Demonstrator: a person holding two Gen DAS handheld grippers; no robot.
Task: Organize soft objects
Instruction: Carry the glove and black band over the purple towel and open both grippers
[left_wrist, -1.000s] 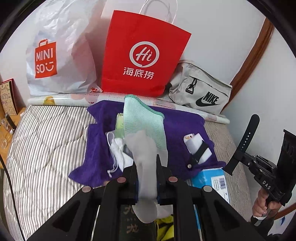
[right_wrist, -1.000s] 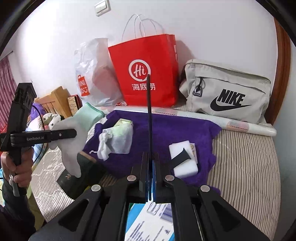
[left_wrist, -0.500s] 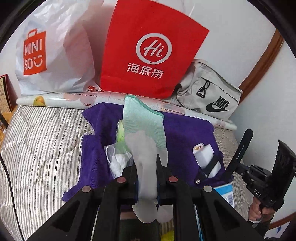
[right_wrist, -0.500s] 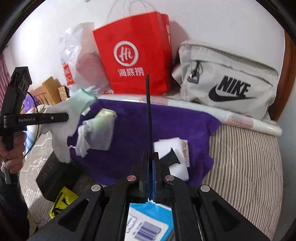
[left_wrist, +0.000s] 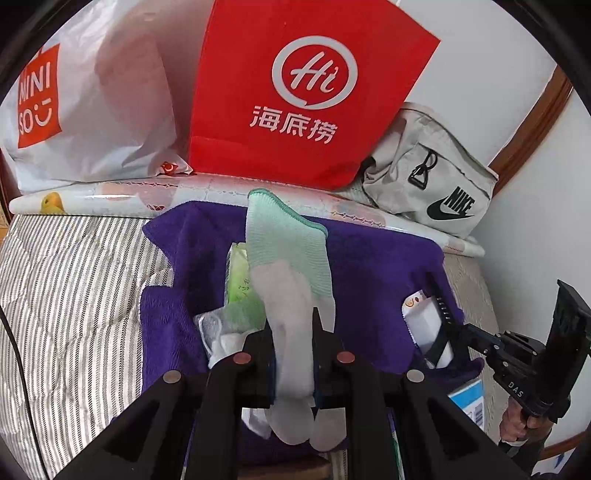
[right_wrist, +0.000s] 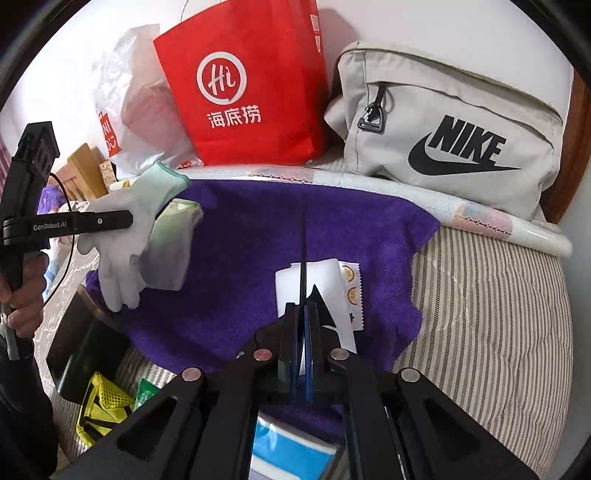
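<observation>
My left gripper (left_wrist: 293, 325) is shut on a work glove (left_wrist: 288, 258) with a mint-green cuff and grey palm, held above the purple towel (left_wrist: 369, 266); the glove also shows in the right wrist view (right_wrist: 125, 225). My right gripper (right_wrist: 303, 314) is shut on a thin black strap (right_wrist: 303, 240) that stands upright over a white sponge block (right_wrist: 317, 291) on the purple towel (right_wrist: 251, 243). A green tissue pack (left_wrist: 240, 284) and a clear pouch (left_wrist: 218, 332) lie on the towel under the glove.
A red paper bag (left_wrist: 306, 92), a white Miniso bag (left_wrist: 85, 103), a grey Nike pouch (right_wrist: 454, 129) and a rolled sheet (left_wrist: 110, 192) line the wall. A blue-white box (right_wrist: 288, 446), dark book (right_wrist: 85, 339) and yellow mesh item (right_wrist: 103, 410) lie near the striped bed's edge (right_wrist: 498, 314).
Both grippers have moved forward over the bed toward the towel. The left still holds the glove and the right still holds the strap, now over the white sponge block.
</observation>
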